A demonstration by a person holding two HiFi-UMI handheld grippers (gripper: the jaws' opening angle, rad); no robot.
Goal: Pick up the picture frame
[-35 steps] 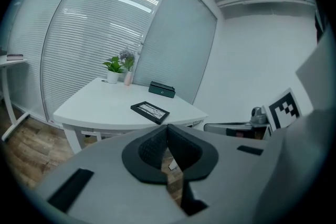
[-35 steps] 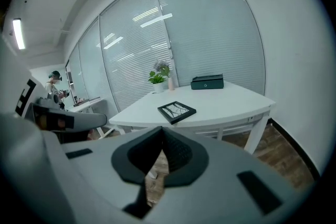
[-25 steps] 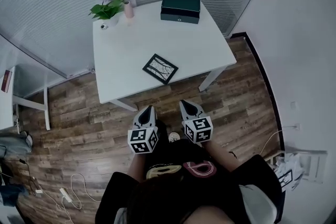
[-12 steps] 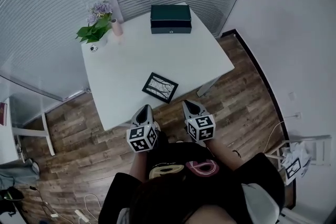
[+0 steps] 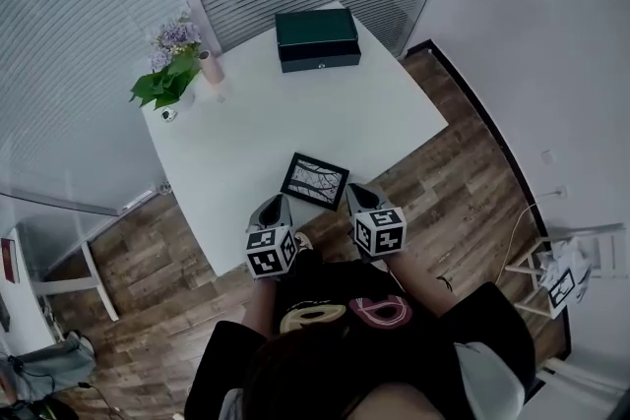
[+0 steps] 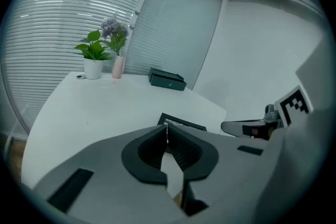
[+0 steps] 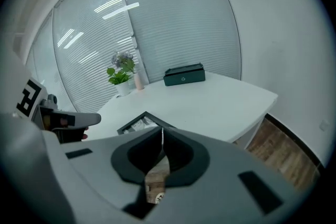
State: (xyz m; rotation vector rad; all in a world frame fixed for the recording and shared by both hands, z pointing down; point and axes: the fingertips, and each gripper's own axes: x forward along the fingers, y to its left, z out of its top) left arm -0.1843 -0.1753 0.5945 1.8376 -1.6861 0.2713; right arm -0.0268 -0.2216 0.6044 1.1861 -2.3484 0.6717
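Note:
A black picture frame with a pale branch print lies flat near the front edge of the white table. It shows just past the jaw tips in the left gripper view and in the right gripper view. My left gripper hovers at the table's edge, a little left of the frame, shut with nothing in it. My right gripper is at the frame's near right corner, also shut and empty. Neither touches the frame.
A dark green box sits at the table's far side. A potted plant and a pink vase stand at the far left corner. Blinds line the back; a white wall is at the right. Wood floor surrounds the table.
Both grippers have moved forward from over the floor to the table's front edge, close to the frame. Their jaws stayed shut.

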